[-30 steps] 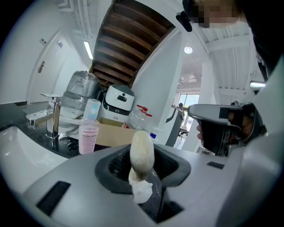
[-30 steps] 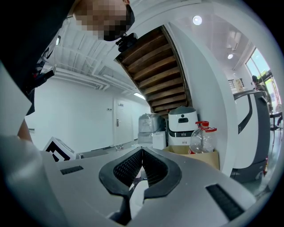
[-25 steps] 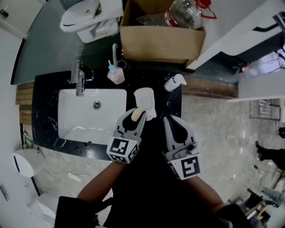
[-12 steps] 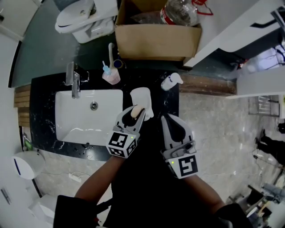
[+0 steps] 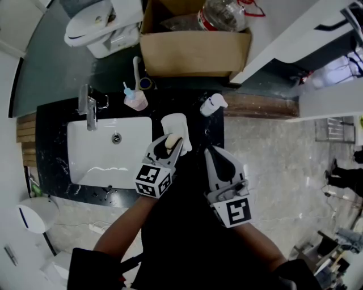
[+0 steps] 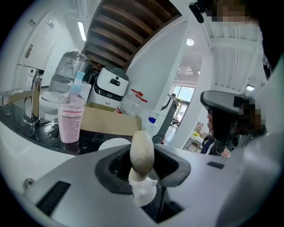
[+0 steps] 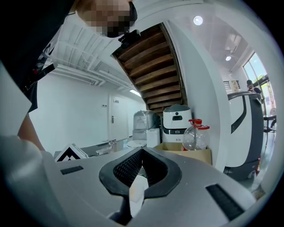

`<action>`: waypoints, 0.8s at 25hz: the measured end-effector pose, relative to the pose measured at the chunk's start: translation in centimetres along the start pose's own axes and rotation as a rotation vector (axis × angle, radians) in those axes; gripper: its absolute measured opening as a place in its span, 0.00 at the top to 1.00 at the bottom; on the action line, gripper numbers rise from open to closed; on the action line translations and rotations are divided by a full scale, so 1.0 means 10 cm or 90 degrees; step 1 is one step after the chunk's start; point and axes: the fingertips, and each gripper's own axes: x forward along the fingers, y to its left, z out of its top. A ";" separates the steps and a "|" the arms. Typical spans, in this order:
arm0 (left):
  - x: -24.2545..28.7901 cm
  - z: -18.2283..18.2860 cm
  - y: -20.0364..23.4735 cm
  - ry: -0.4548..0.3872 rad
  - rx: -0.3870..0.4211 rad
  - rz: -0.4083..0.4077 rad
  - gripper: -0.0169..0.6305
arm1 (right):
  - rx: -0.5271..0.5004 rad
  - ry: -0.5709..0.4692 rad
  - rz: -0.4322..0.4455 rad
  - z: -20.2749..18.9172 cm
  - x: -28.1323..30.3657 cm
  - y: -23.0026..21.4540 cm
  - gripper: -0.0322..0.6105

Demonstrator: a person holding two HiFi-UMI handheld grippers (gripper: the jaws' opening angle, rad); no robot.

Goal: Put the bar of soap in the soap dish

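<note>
Black stone makes up the counter point(image 5: 54, 170) in the head view, with a white sink point(image 5: 108, 150) set into it and a tap point(image 5: 88, 105) at its far edge. Beside the tap stands a pink cup point(image 5: 135, 101) with a toothbrush in it. To the right of the sink lies the white soap dish point(image 5: 173, 124), and beyond that a white pump bottle point(image 5: 211, 104). A cardboard box point(image 5: 193, 51) with a clear plastic bottle point(image 5: 224, 16) in it sits behind the counter. The left gripper point(image 5: 172, 144) reaches over the near end of the dish with the pale bar of soap point(image 5: 170, 140) clamped at its tips. The right gripper point(image 5: 218, 157) hangs apart, to the right, off the counter's edge.

From the left gripper view, the jaws squeeze the soap from both sides; it stands on edge between the pads. The dish's white rim shows just behind and below it, and whether the two touch cannot be told. The cup and the tap stand to the left, the box farther back.

From the right gripper view, the jaws are pressed together with nothing between them, and the box and plastic bottle stand ahead.
</note>
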 end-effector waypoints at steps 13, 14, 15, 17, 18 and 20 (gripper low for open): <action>0.14 -0.15 0.03 0.055 0.028 -0.018 0.79 | 0.008 0.003 -0.004 -0.06 0.00 -0.01 0.94; 0.15 -0.16 0.04 0.058 0.026 -0.019 0.79 | 0.008 0.003 -0.005 -0.06 0.00 -0.02 0.94; 0.15 -0.17 0.04 0.060 0.025 -0.020 0.79 | 0.009 0.003 -0.006 -0.06 0.00 -0.02 0.94; 0.17 -0.18 0.05 0.066 0.022 -0.020 0.79 | 0.009 0.002 -0.008 -0.06 0.00 -0.03 0.94; 0.17 -0.19 0.06 0.069 0.020 -0.019 0.79 | 0.010 0.003 -0.009 -0.06 0.00 -0.04 0.94; 0.18 -0.20 0.09 0.071 0.019 -0.015 0.79 | 0.011 0.004 -0.010 -0.08 -0.01 -0.05 0.94</action>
